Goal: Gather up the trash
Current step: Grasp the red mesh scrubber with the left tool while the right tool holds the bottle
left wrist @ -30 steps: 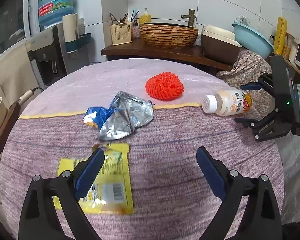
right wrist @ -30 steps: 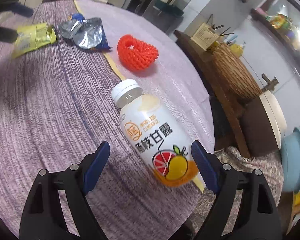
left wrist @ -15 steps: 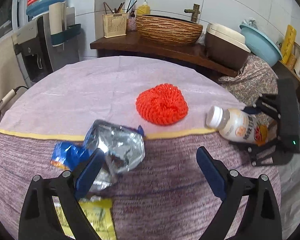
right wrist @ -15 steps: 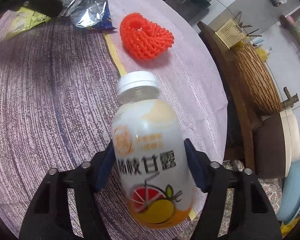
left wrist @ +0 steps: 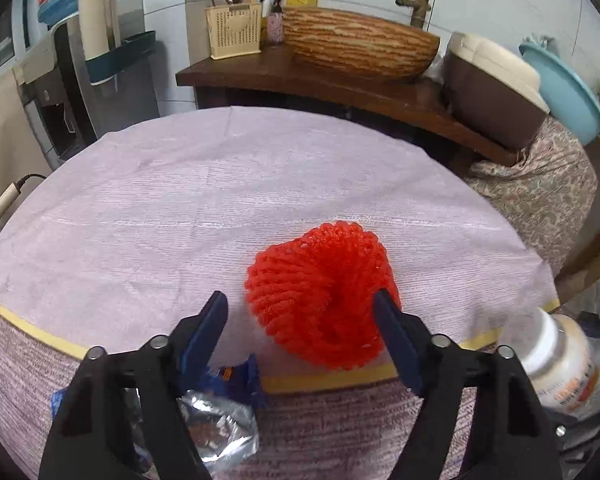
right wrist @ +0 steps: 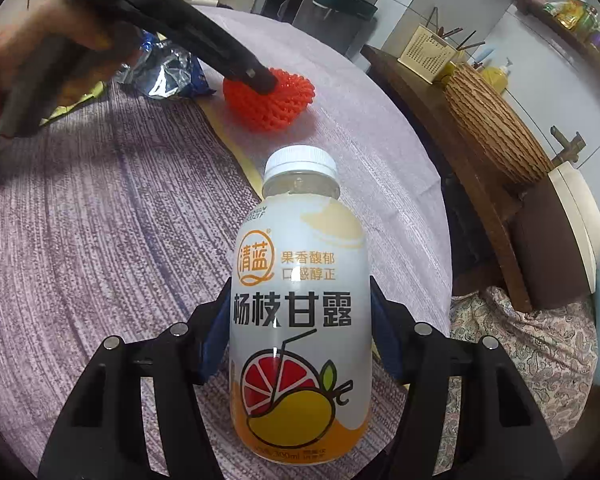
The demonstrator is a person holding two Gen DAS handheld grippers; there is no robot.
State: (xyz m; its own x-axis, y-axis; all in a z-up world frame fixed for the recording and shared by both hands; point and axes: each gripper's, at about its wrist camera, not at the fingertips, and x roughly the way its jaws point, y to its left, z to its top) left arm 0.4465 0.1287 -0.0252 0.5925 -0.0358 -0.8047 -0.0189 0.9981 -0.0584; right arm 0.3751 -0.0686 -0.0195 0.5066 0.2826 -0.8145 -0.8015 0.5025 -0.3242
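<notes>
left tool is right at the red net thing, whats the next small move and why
Probably close the left tool on the red foam net: its jaws are open with the net between them, one finger already touching its right side. The right tool is already shut on the bottle.

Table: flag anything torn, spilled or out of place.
Nothing spilled. The snack bag lies torn open, foil side out, crumpled beside the red foam net. The bottle is capped and held in the right gripper.
</notes>
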